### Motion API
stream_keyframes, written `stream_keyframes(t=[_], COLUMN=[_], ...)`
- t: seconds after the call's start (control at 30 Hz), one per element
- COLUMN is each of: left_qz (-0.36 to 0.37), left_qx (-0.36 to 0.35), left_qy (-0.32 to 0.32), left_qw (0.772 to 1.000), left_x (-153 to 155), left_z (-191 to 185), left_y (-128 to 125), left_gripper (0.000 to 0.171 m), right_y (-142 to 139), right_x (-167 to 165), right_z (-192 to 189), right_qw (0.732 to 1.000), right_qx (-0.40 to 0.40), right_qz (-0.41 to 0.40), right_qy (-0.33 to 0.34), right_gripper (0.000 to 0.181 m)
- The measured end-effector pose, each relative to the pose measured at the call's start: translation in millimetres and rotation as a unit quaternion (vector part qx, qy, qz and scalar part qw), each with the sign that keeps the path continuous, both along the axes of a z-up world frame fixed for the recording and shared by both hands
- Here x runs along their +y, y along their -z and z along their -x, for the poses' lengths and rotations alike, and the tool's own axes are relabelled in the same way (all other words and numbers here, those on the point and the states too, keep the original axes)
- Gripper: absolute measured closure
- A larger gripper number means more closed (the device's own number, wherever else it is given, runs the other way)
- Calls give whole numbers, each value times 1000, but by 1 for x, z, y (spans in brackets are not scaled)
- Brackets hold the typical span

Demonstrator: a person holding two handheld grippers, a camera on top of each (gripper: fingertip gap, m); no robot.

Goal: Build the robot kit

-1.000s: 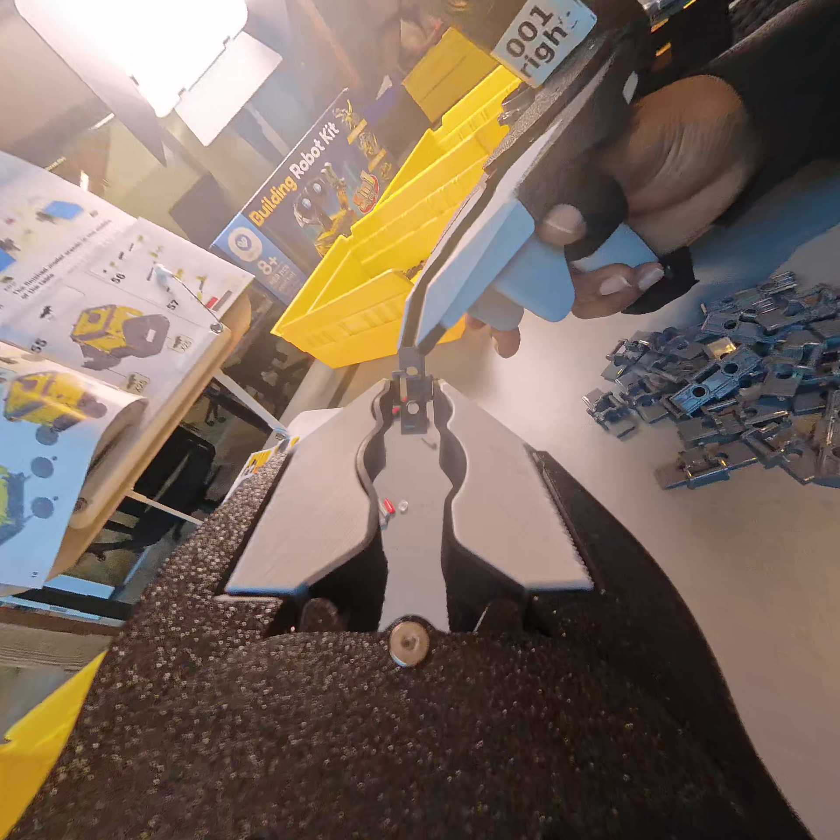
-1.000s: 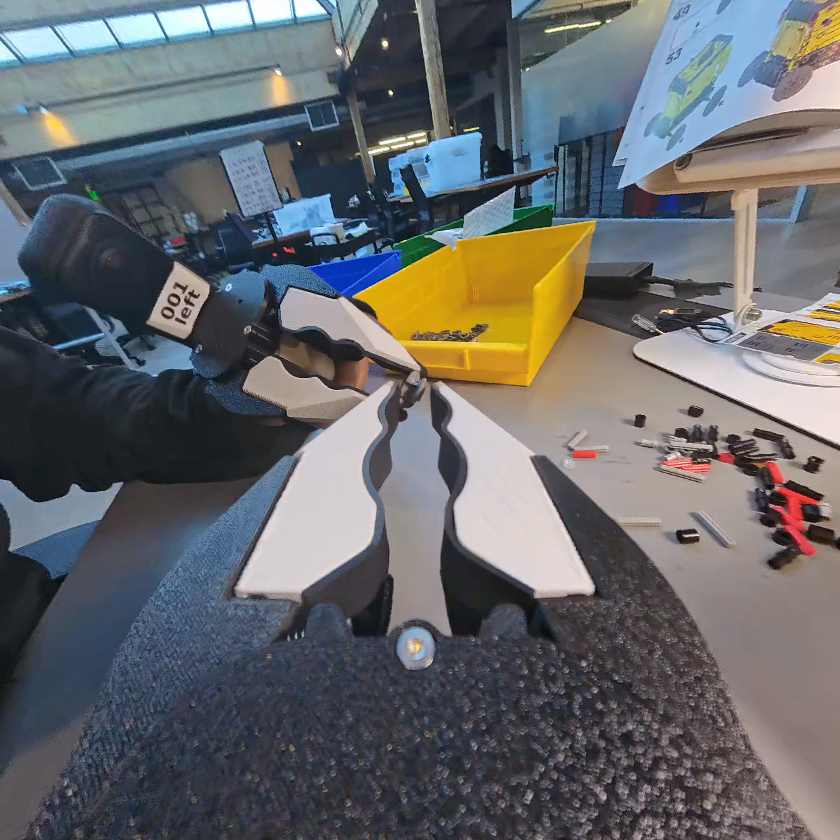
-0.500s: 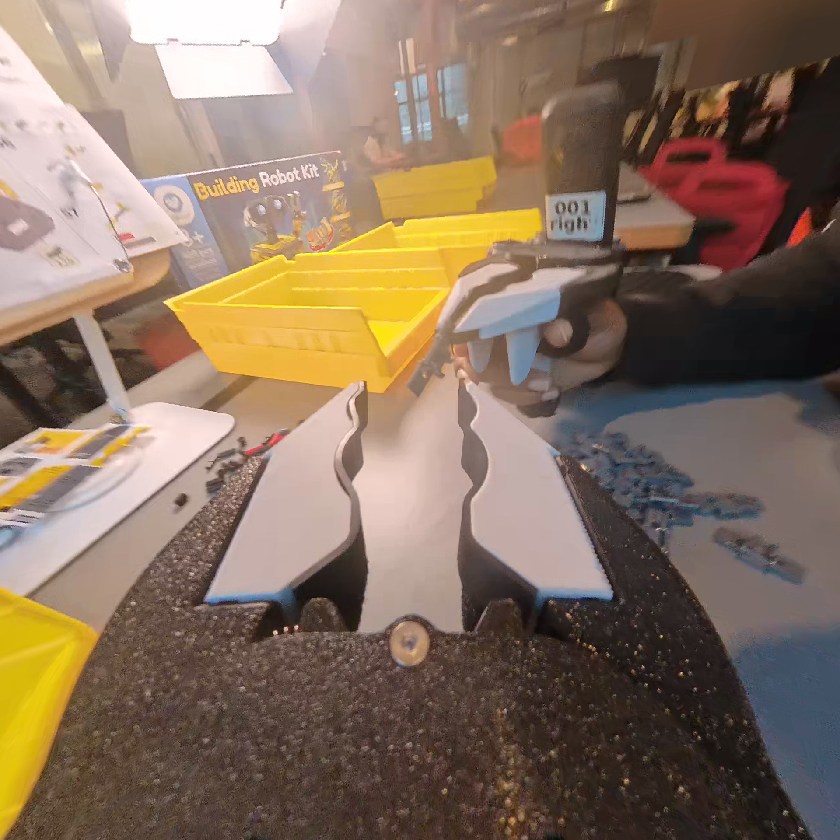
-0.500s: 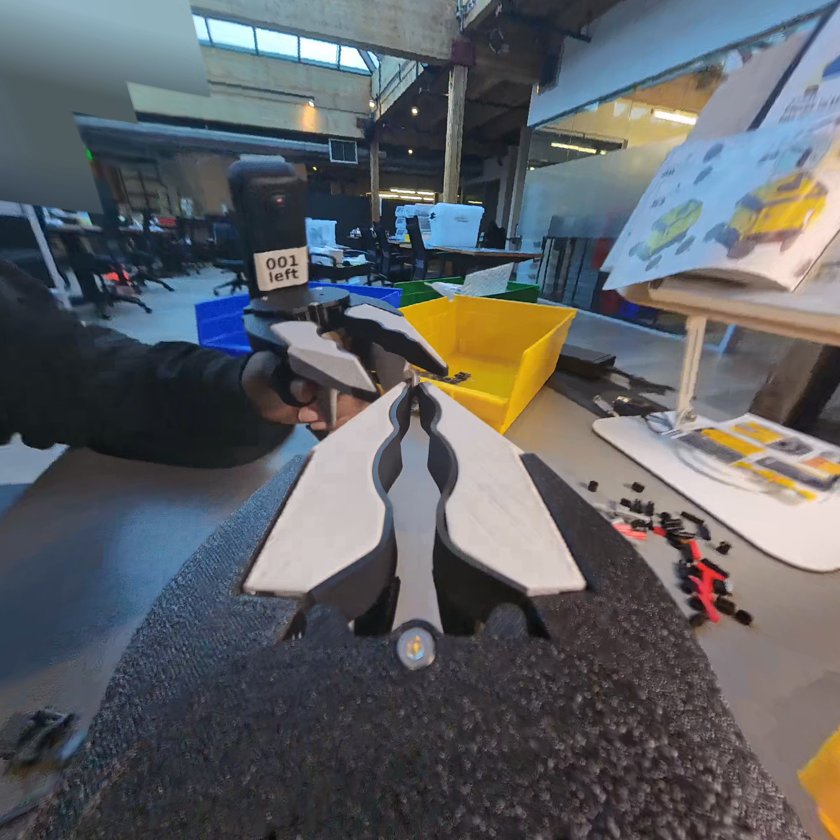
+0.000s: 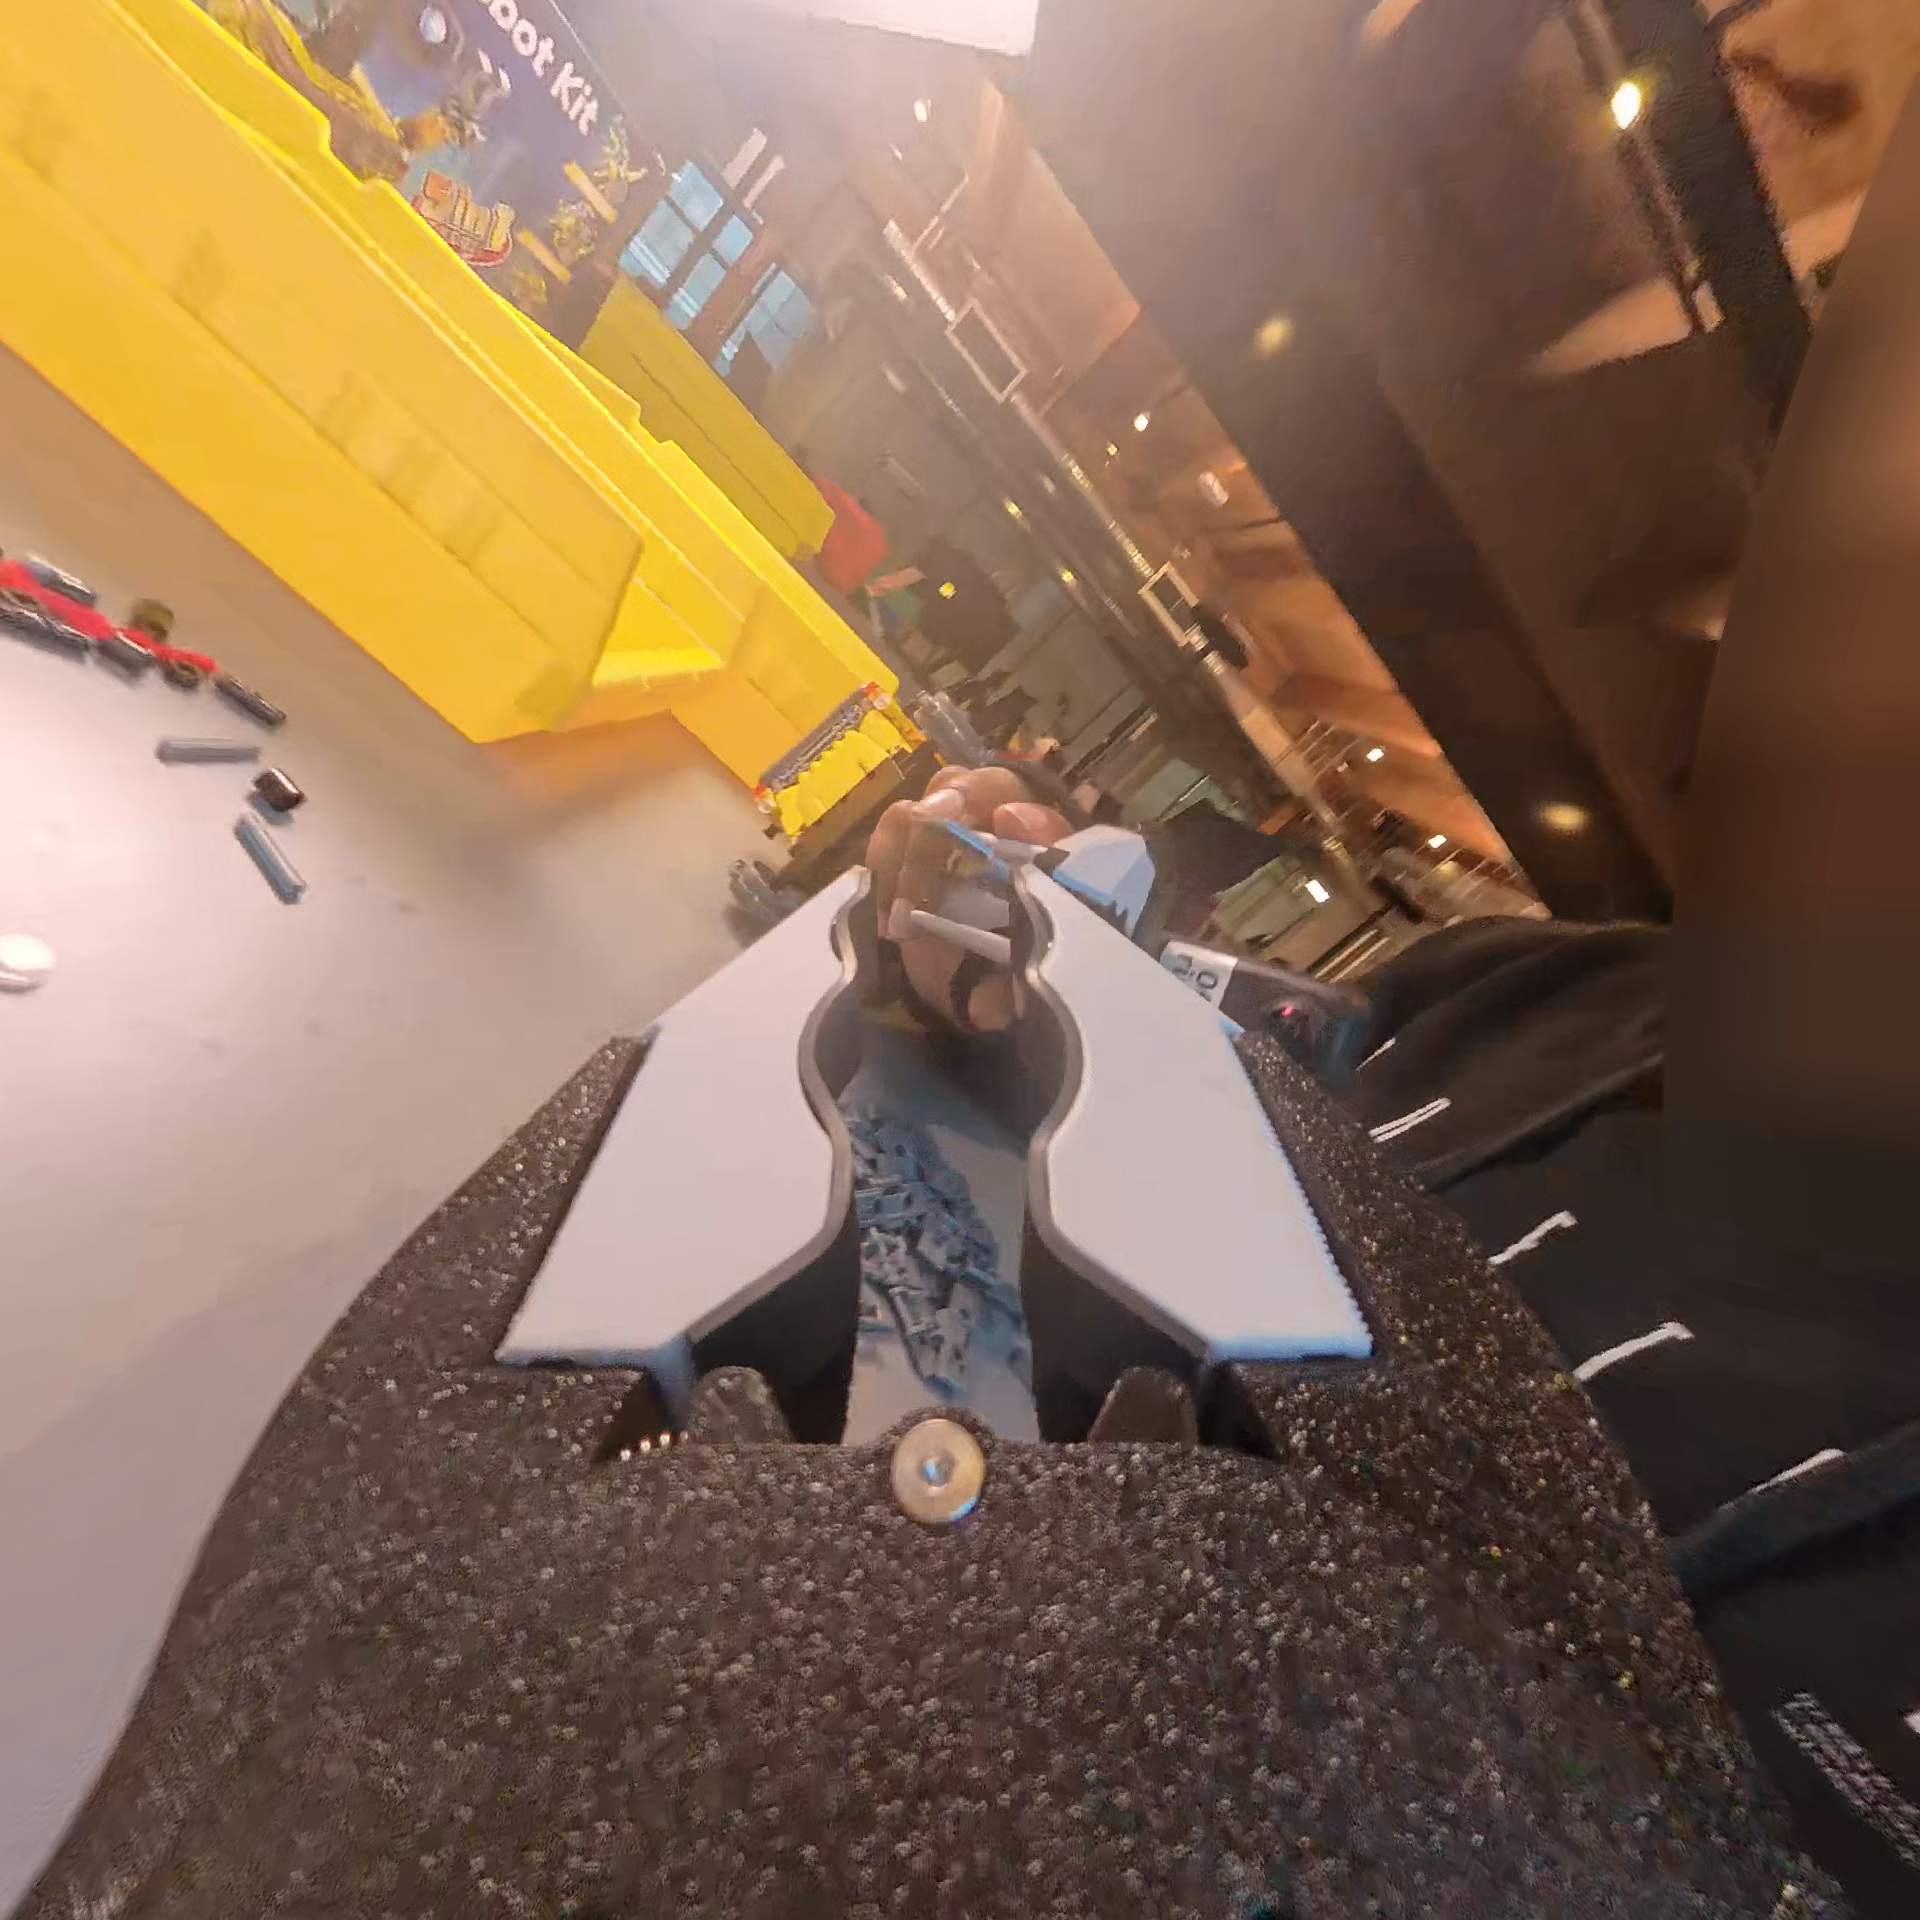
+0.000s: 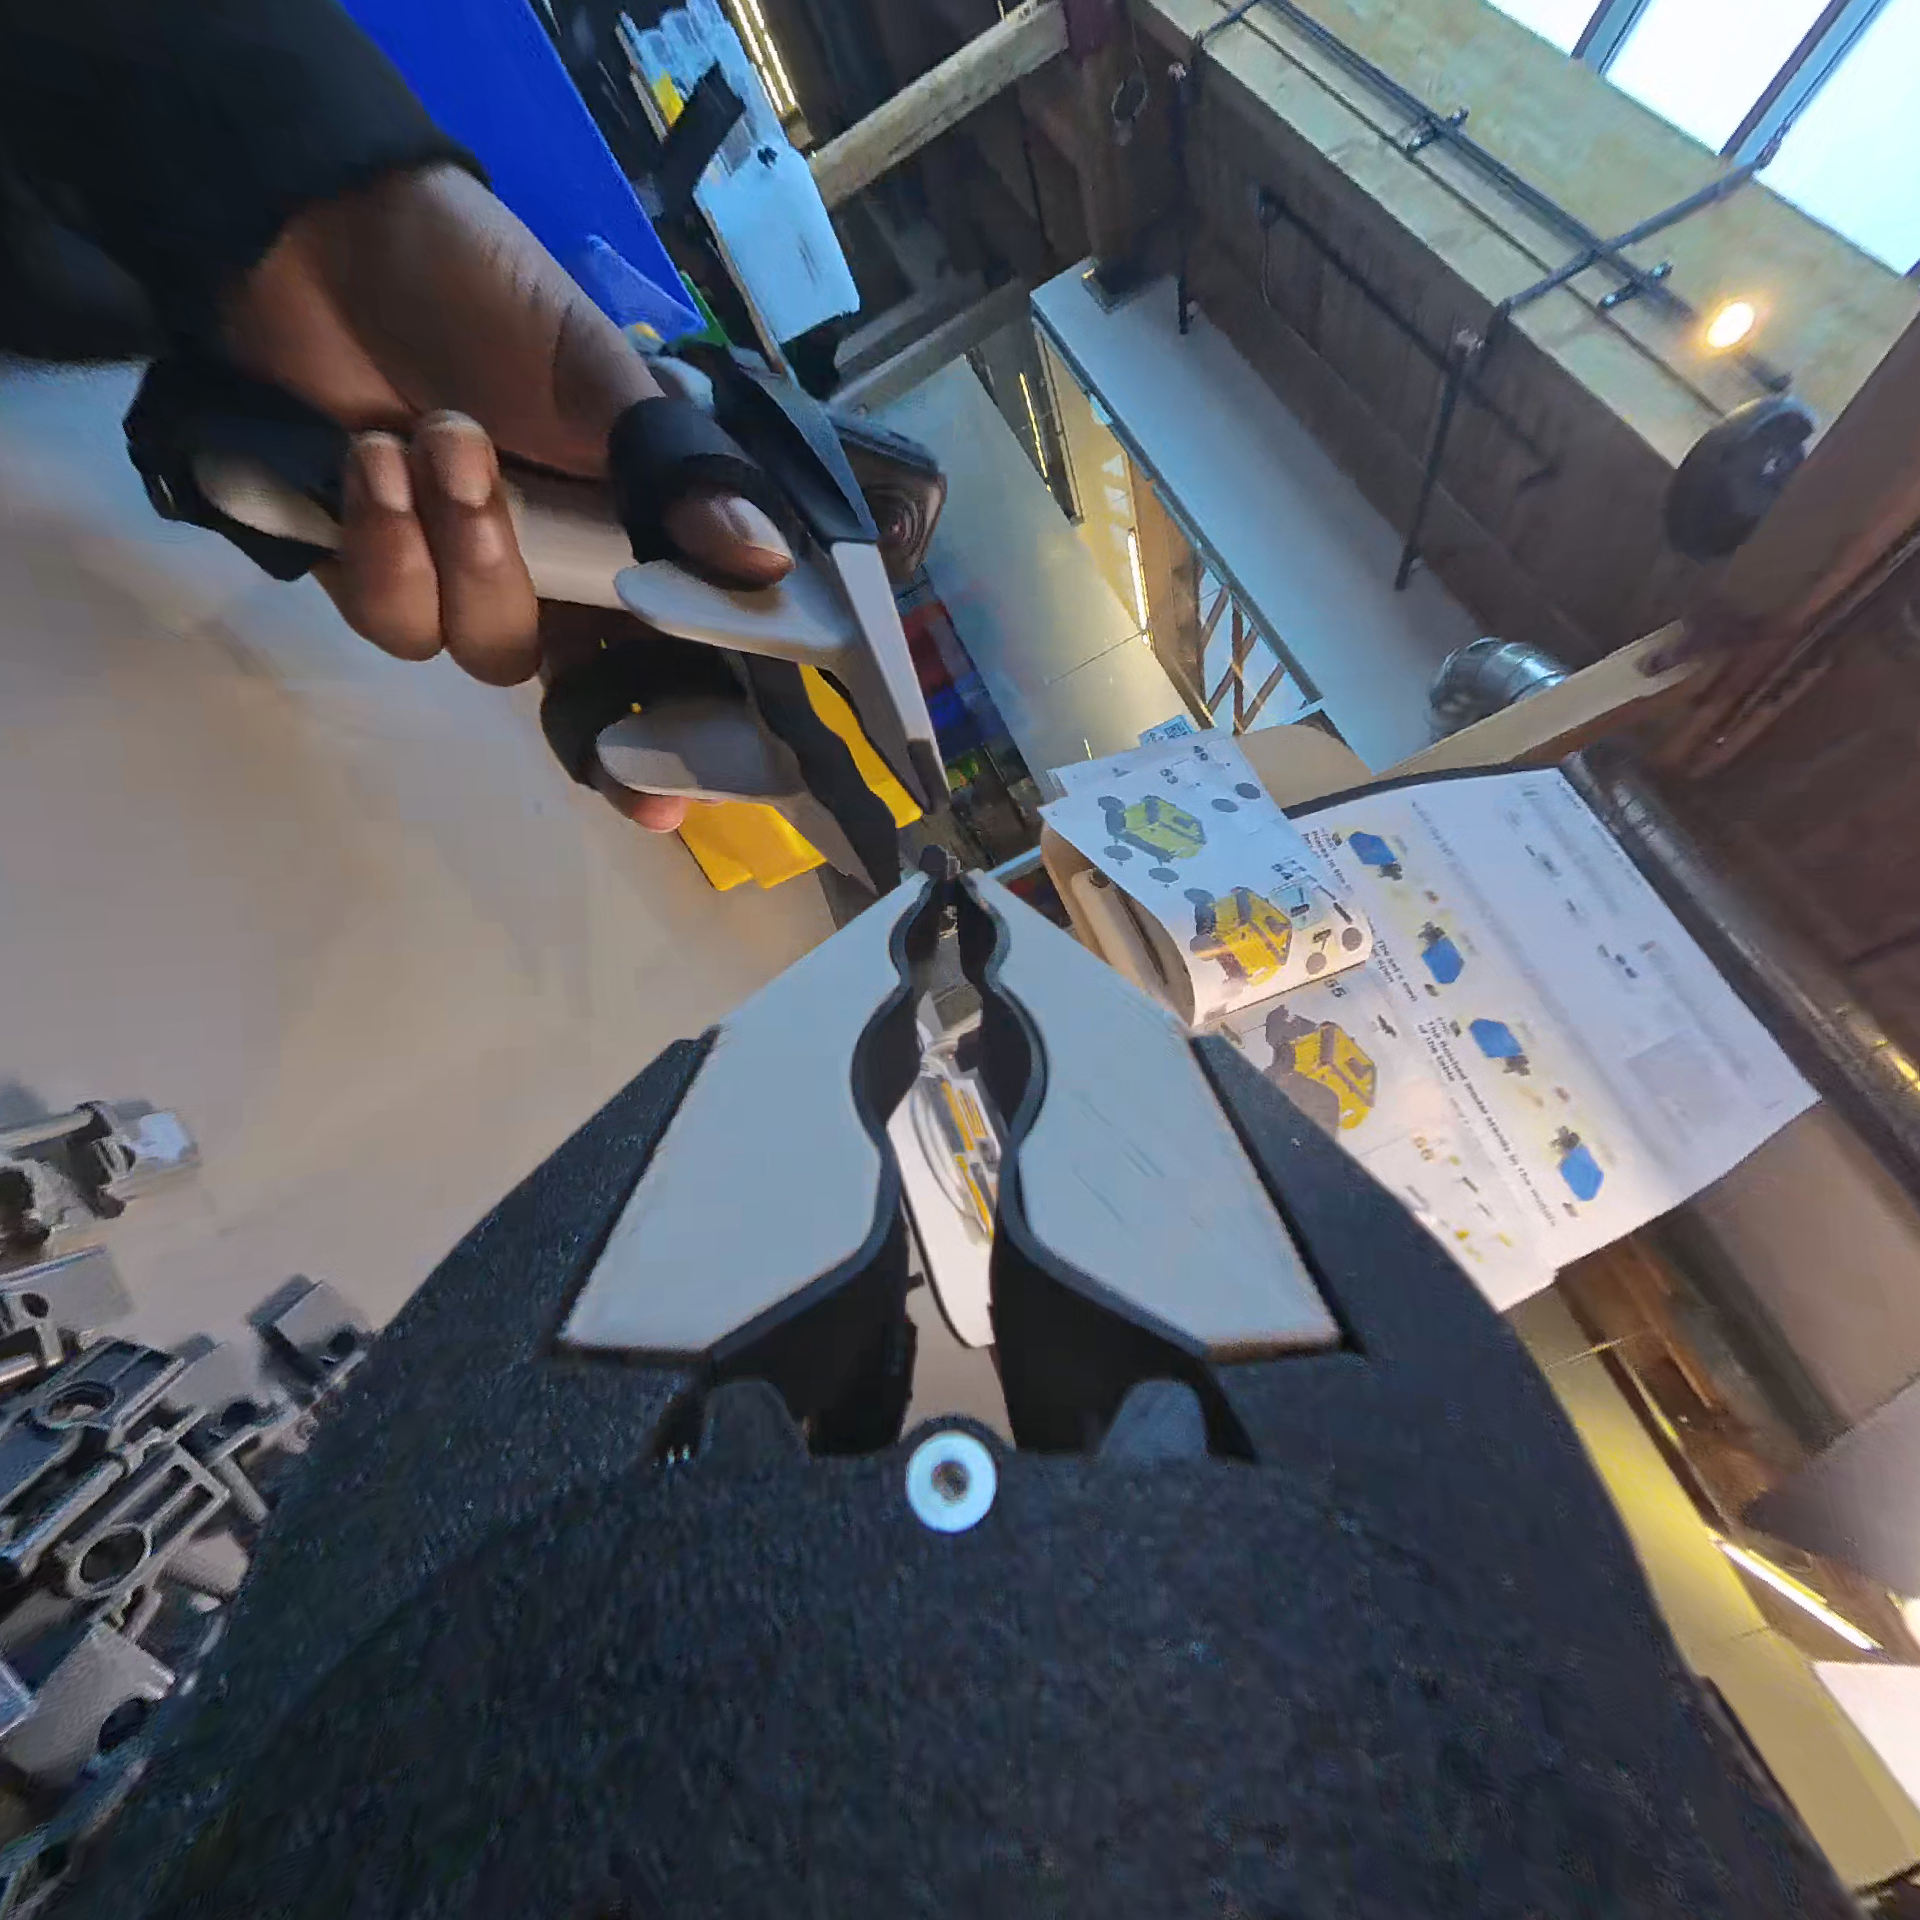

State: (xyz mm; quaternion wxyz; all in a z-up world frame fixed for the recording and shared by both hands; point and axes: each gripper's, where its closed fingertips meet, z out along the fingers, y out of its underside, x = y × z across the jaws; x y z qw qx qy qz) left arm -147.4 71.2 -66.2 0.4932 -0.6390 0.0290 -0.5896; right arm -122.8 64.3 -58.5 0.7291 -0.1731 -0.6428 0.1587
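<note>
The left hand-held gripper (image 5: 940, 894) is spread, nothing between its fingers, tilted above a pile of grey parts (image 5: 925, 1236) on the table (image 5: 312, 1039). The right hand-held gripper (image 6: 943, 883) pinches a tiny dark piece (image 6: 937, 864) at frame centre. Yellow bins (image 5: 364, 416) fill the left view's upper left.

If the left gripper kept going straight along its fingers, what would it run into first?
Most likely the person's right hand, which sits directly beyond the left gripper and holds the right gripper. Depth is hard to judge in this blurred view. The pile of grey parts lies below the line.
</note>
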Motion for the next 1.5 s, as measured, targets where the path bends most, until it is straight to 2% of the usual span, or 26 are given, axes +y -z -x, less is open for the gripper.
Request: stream_keyframes(t=[0.07, 0.3, 0.33, 0.63, 0.83, 0.93, 1.03, 1.17, 1.5], left_qz=[5, 31, 32, 9, -10, -19, -22, -17, -1], left_qx=[-31, -45, -44, -37, -29, -29, -15, -11, 19], left_qy=[12, 30, 29, 39, 31, 34, 38, 38, 28], left_qw=[999, 998, 998, 999, 999, 999, 999, 999, 999], left_x=[-1, -2, -2, -6, -7, -8, -9, -9, -6], left_z=[-2, -15, -14, -15, -11, -11, -16, -17, -17], left_y=[-3, 3, 5, 0, -4, -6, -4, -1, 8], left_gripper=[152, 160, 165, 167, 167, 167, 167, 167, 167], right_y=[3, 11, 11, 10, 7, 11, 12, 12, 14], right_x=[-3, -5, -6, -11, -11, -11, -11, -6, 2], right_z=[1, 4, 4, 3, 3, 5, 6, 6, 6], right_qw=[1000, 999, 999, 1000, 993, 977, 962, 955, 950], right_qx=[-5, -16, -19, -17, -19, -46, -51, -49, -46], right_qz=[-22, -46, -46, -7, 102, 191, 251, 277, 295], right_qy=[5, 11, 9, -11, -48, -79, -98, -94, -93], right_gripper=[179, 179, 179, 175, 162, 150, 149, 163, 174])
